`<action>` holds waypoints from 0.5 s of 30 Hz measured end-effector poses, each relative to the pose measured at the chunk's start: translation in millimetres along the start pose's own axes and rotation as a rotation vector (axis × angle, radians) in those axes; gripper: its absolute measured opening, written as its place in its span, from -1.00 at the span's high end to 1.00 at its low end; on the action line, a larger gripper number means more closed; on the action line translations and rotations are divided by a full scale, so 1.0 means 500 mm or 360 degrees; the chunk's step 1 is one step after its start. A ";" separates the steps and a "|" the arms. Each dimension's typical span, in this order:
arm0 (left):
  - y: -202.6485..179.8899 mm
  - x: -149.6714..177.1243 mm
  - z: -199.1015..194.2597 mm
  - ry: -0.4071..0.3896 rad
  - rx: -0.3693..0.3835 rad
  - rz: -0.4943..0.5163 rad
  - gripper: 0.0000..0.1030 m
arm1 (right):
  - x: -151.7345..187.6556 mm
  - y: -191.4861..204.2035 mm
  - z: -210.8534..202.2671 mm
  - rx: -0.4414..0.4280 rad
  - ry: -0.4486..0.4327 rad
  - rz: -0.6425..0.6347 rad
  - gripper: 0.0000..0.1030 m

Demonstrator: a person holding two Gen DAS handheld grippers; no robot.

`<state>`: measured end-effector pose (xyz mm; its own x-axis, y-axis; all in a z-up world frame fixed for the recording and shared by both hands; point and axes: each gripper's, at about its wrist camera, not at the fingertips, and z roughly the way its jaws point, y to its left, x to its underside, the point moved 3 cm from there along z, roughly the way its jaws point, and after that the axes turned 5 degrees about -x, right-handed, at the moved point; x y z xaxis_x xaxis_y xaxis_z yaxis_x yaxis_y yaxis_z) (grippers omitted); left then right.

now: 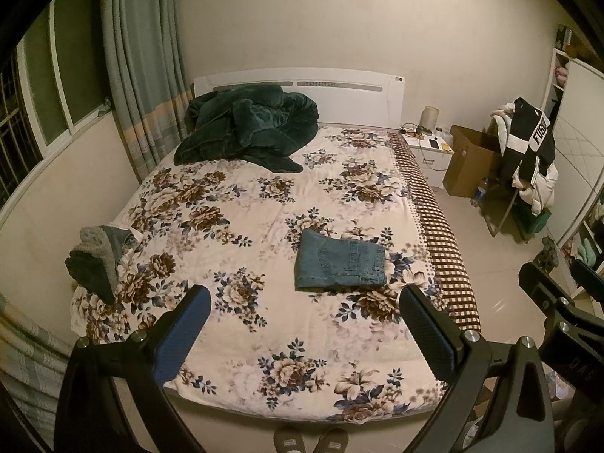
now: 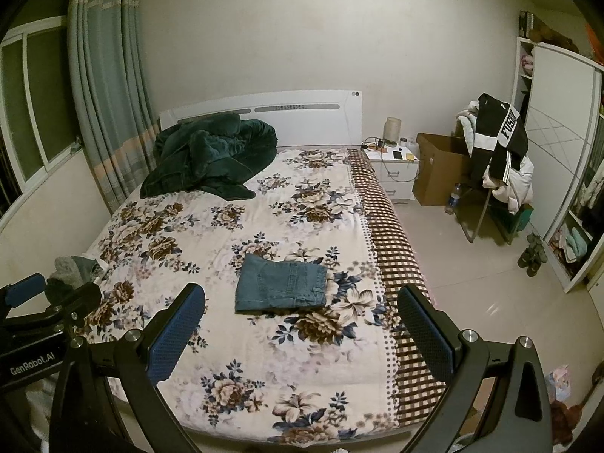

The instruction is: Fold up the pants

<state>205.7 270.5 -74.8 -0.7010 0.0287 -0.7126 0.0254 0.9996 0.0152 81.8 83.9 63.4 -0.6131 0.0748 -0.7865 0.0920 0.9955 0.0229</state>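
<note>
We see denim pants (image 1: 341, 264) folded into a neat rectangle on the floral plush bedspread (image 1: 241, 204); our left gripper (image 1: 305, 334) and right gripper (image 2: 302, 334) hover above, textured pads spread wide, holding nothing

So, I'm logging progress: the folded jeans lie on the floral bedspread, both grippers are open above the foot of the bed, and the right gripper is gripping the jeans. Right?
Not quite. The right gripper is open and holds nothing; the right wrist view shows the folded jeans lying apart from it on the floral bedspread. The left gripper is open too.
</note>
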 end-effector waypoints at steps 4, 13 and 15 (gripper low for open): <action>0.001 0.000 0.000 0.0000 0.0002 0.0001 -0.98 | 0.001 -0.003 0.005 0.0000 0.0001 -0.0002 -1.00; -0.003 -0.002 0.000 0.0001 -0.0005 0.0005 -0.98 | 0.000 -0.004 0.005 -0.0002 0.0003 -0.0004 -1.00; -0.005 -0.003 -0.003 0.0002 -0.0003 0.0006 -0.98 | -0.003 -0.004 0.005 -0.0003 0.0005 0.0000 -1.00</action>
<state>205.7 267.9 -73.0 -0.7017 0.0325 -0.7118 0.0266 0.9995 0.0193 84.3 81.6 62.9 -0.6157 0.0748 -0.7844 0.0902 0.9956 0.0241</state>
